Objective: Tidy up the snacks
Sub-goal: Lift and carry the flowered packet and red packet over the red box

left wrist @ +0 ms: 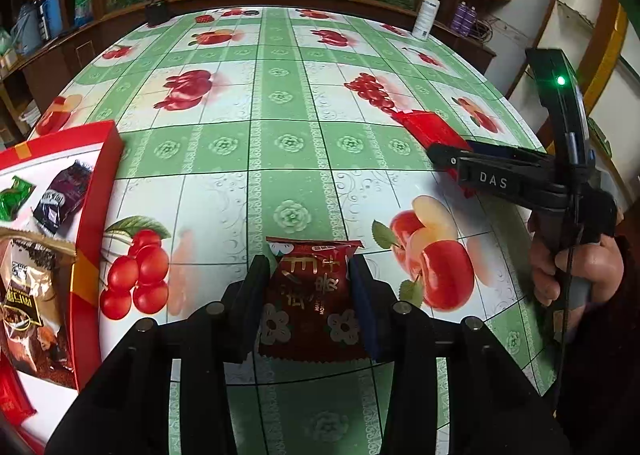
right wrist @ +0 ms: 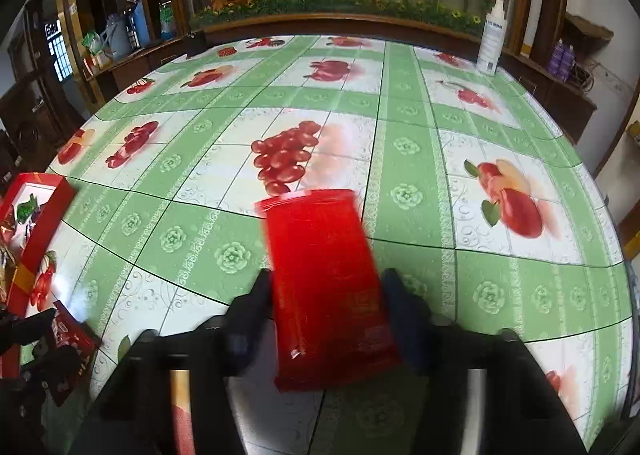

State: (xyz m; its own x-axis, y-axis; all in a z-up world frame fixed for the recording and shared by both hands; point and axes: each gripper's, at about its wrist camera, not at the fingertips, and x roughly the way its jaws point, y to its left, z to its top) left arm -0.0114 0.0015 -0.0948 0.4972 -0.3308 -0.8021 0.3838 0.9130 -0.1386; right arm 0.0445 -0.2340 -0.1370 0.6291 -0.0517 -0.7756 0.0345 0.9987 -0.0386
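Here the table [left wrist: 288, 143] with its fruit-pattern cloth fills both views. The red box [left wrist: 96, 191] sits at the left edge. The right gripper [right wrist: 326, 295] fingers grasp a red packet [right wrist: 324, 279]; the left gripper [left wrist: 308, 279] fingers clench a dark red snack [left wrist: 312, 295], bottom centre.

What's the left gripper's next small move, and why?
Probably carry the dark red snack packet left and drop it into the red box: the left gripper is clamped on it, and that box already holds other wrapped snacks.

White spray bottle [left wrist: 426, 15], fruit-print tablecloth [left wrist: 280, 103]
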